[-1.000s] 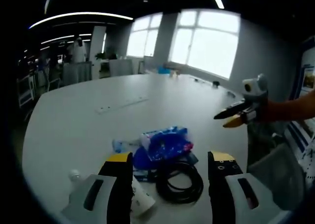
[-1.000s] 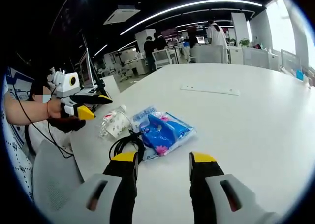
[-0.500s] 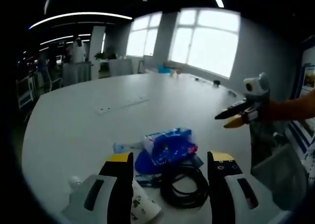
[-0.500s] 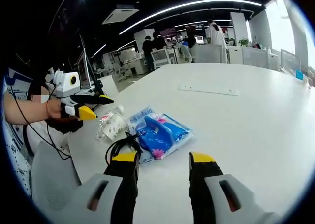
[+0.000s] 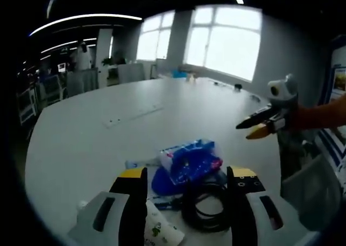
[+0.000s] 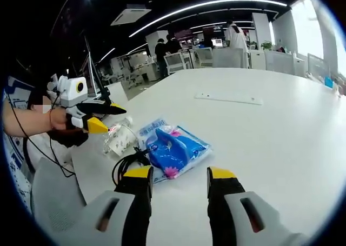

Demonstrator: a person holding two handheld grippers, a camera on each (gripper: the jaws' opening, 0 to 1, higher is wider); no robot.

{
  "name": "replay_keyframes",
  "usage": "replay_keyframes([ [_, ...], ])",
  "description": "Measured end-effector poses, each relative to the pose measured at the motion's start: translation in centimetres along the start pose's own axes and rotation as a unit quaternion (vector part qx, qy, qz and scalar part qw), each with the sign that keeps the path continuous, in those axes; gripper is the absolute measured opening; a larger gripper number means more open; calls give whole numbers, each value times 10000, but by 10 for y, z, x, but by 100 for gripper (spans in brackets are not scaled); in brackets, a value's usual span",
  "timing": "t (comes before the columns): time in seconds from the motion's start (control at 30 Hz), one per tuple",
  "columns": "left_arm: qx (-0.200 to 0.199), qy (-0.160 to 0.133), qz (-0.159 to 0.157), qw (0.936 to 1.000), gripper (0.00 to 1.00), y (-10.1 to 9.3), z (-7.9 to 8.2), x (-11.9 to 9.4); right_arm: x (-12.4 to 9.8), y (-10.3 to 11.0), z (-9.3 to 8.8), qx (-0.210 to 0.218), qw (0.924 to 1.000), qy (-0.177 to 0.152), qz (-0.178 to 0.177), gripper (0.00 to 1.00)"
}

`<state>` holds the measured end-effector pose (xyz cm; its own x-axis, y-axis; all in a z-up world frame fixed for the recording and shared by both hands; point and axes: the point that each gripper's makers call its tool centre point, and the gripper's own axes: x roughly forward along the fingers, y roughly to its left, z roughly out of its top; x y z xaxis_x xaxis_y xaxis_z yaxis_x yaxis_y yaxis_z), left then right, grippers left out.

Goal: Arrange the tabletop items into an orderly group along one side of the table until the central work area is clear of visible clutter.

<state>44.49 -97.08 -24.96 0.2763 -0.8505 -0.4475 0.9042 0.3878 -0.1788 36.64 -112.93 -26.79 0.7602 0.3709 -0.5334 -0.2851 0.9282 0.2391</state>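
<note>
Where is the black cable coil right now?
In the left gripper view the black cable coil lies on the white table between the left gripper's jaws, touching the blue packet.

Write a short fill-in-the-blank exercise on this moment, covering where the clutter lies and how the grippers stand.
1. The coiled cable beside the blue packet is ___ in colour.
2. The right gripper has its jaws ___, with nothing between them.
3. The small bottle lies on its ___ on the white table.
4. The jaw tips of the left gripper are ___ in colour.

Missing words: black; open; side; yellow
</note>
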Motion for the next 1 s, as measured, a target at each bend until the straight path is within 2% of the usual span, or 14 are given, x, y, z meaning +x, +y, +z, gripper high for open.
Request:
replay_keyframes([
  [1.0, 156, 237, -74, 9996, 53, 9, -3, 26, 14, -9, -3, 93, 9998, 97, -154, 37],
])
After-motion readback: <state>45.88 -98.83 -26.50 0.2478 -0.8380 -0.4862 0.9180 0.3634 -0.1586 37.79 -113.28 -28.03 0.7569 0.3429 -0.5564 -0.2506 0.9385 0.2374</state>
